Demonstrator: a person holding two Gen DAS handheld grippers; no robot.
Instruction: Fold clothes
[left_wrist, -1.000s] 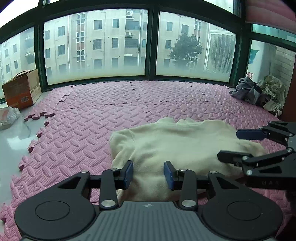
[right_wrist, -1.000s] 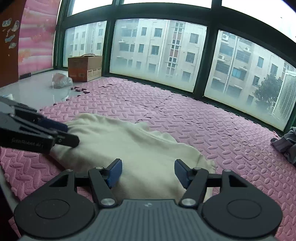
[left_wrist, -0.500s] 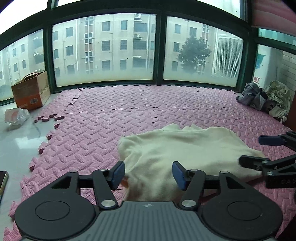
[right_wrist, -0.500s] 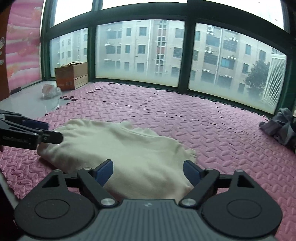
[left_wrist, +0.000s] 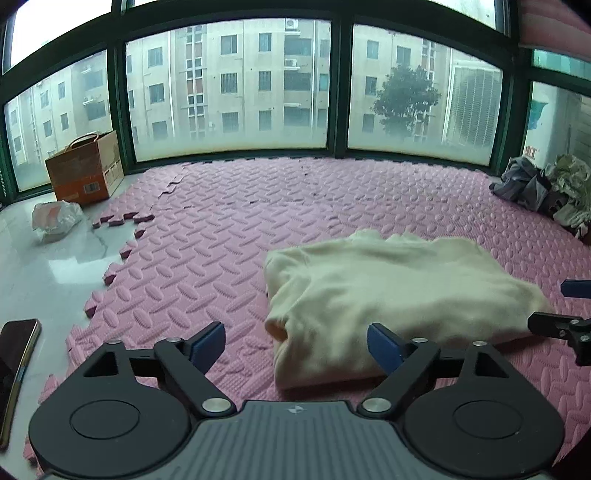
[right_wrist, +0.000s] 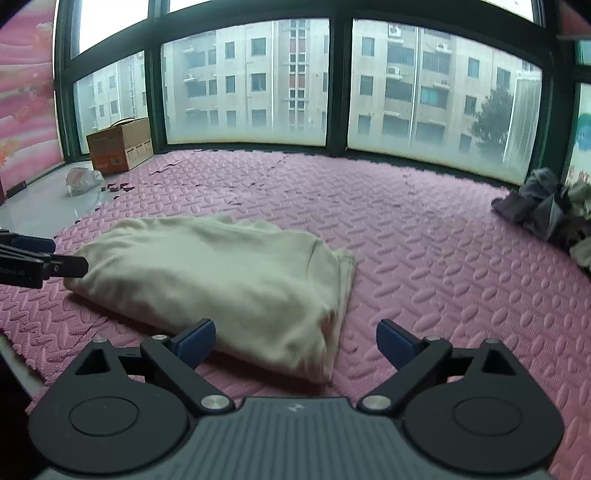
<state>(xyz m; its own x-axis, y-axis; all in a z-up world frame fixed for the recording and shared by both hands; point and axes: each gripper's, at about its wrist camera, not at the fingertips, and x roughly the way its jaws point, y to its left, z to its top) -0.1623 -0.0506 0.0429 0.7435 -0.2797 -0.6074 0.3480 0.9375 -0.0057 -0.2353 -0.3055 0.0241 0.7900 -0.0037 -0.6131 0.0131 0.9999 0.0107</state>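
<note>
A cream garment (left_wrist: 391, 291) (right_wrist: 229, 273) lies folded into a thick pad on the pink foam mat (left_wrist: 229, 236). My left gripper (left_wrist: 295, 341) hovers at the garment's near left corner, jaws still opening, and the pads touch no cloth. My right gripper (right_wrist: 295, 338) hangs over the garment's near right corner, jaws also opening, gripping nothing. In the left wrist view the right gripper's fingers (left_wrist: 554, 325) reach in at the right edge. In the right wrist view the left gripper's fingers (right_wrist: 44, 264) show at the far left, beside the cloth.
A heap of unfolded clothes (left_wrist: 543, 190) (right_wrist: 546, 210) lies at the mat's far right. A cardboard box (left_wrist: 86, 170) and a plastic bag (left_wrist: 55, 219) stand on the bare tile at the left. A phone (left_wrist: 14, 354) lies on the tile near me. Windows close off the back.
Both grippers opened wide and drew back off the garment, which now lies free on the mat. The right gripper shifted toward the garment's right corner.
</note>
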